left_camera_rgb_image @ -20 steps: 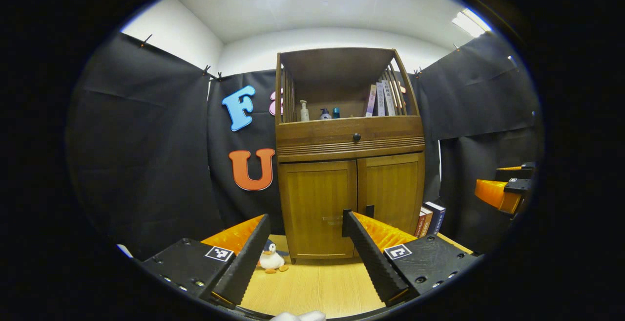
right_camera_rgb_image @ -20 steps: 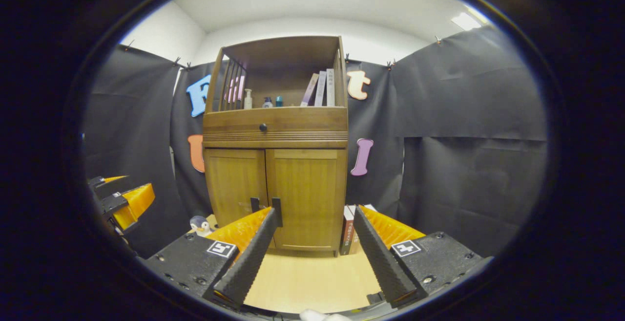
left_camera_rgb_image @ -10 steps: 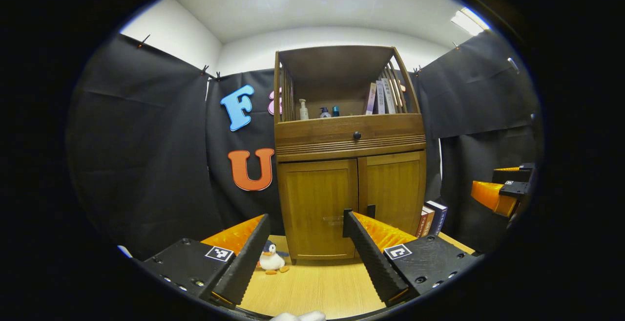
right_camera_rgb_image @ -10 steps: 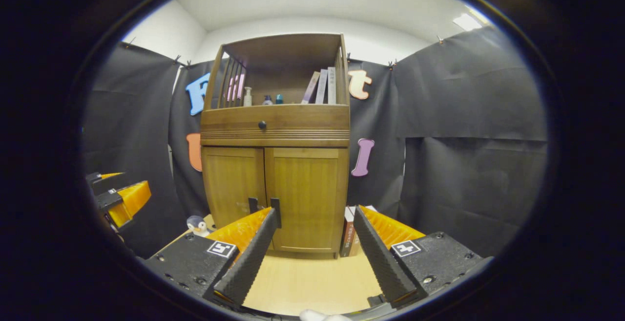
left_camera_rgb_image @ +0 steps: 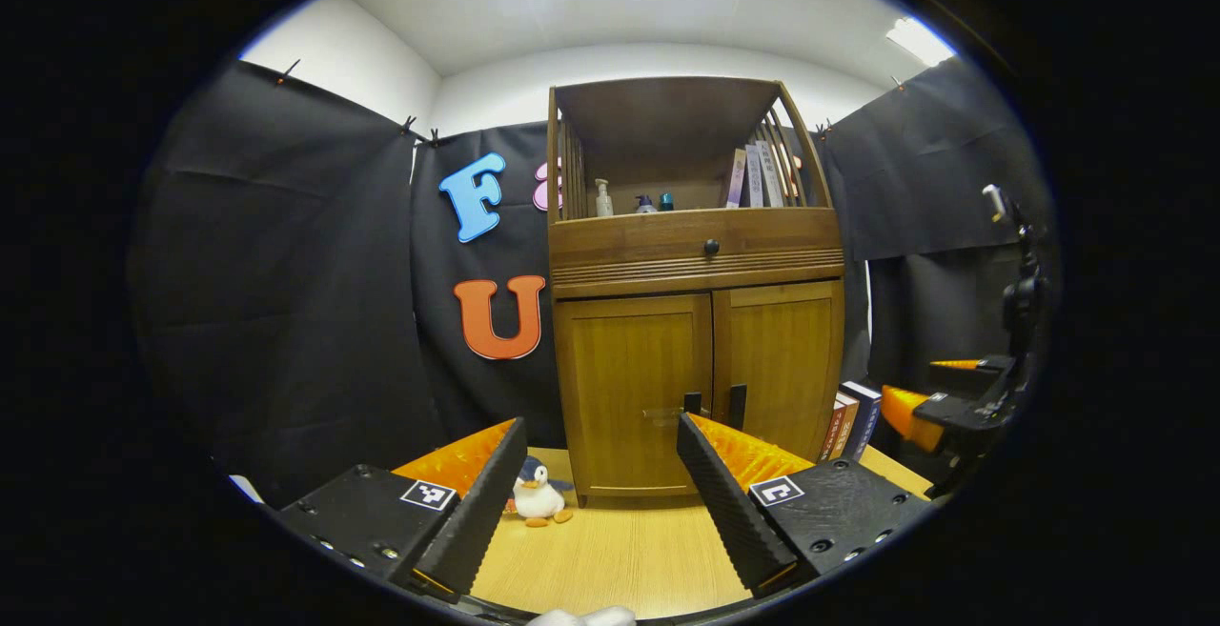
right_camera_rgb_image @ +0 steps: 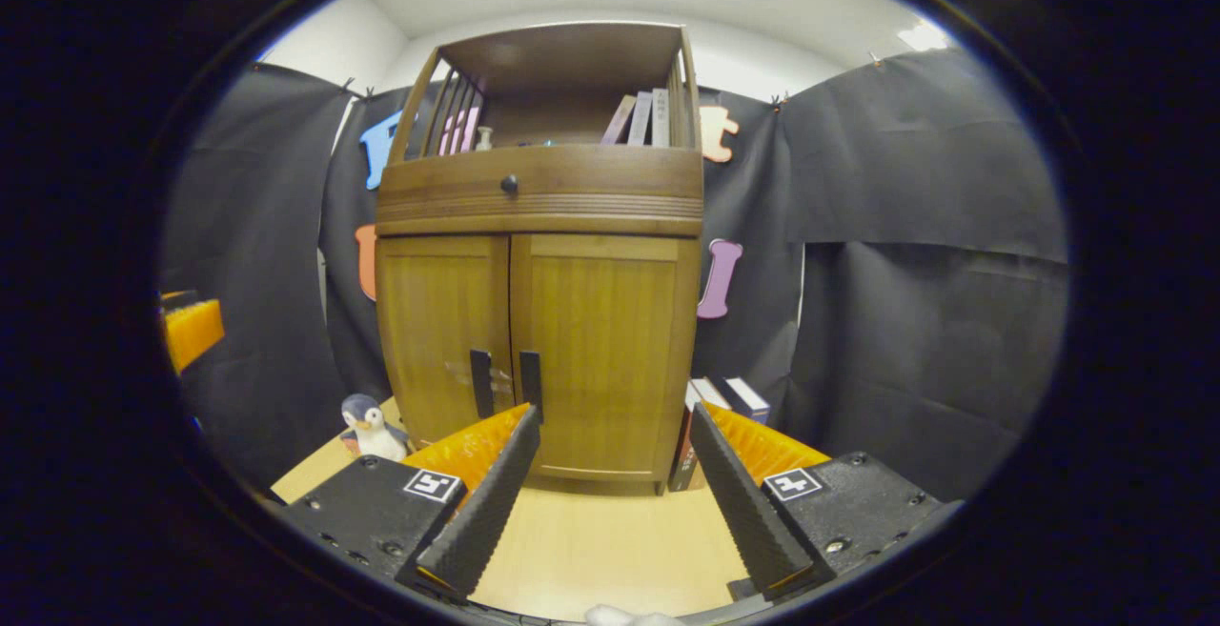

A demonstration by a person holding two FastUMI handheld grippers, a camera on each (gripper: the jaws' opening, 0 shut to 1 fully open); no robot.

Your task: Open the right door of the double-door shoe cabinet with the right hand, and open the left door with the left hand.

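A wooden shoe cabinet [left_camera_rgb_image: 701, 254] [right_camera_rgb_image: 538, 197] stands ahead on the wooden floor, both doors closed. The left door [left_camera_rgb_image: 637, 388] [right_camera_rgb_image: 441, 326] and right door [left_camera_rgb_image: 780, 364] [right_camera_rgb_image: 605, 350] each carry a dark vertical handle at the centre seam; the right door's handle [right_camera_rgb_image: 530, 380] is just above my right gripper's left finger. My left gripper [left_camera_rgb_image: 600, 431] is open, short of the cabinet, with nothing between its fingers. My right gripper [right_camera_rgb_image: 615, 416] is open too, closer to the doors. The right gripper [left_camera_rgb_image: 944, 407] also appears at the right edge of the left gripper view.
A toy penguin [left_camera_rgb_image: 537, 495] [right_camera_rgb_image: 370, 426] sits on the floor at the cabinet's left foot. Several books [left_camera_rgb_image: 850, 416] [right_camera_rgb_image: 720, 402] lean against its right side. A drawer with a round knob [right_camera_rgb_image: 510, 184] sits above the doors; bottles and books fill the open shelf.
The right gripper has moved forward and lower toward the cabinet, which looms larger in its view. The left gripper shifted slightly; both stay open.
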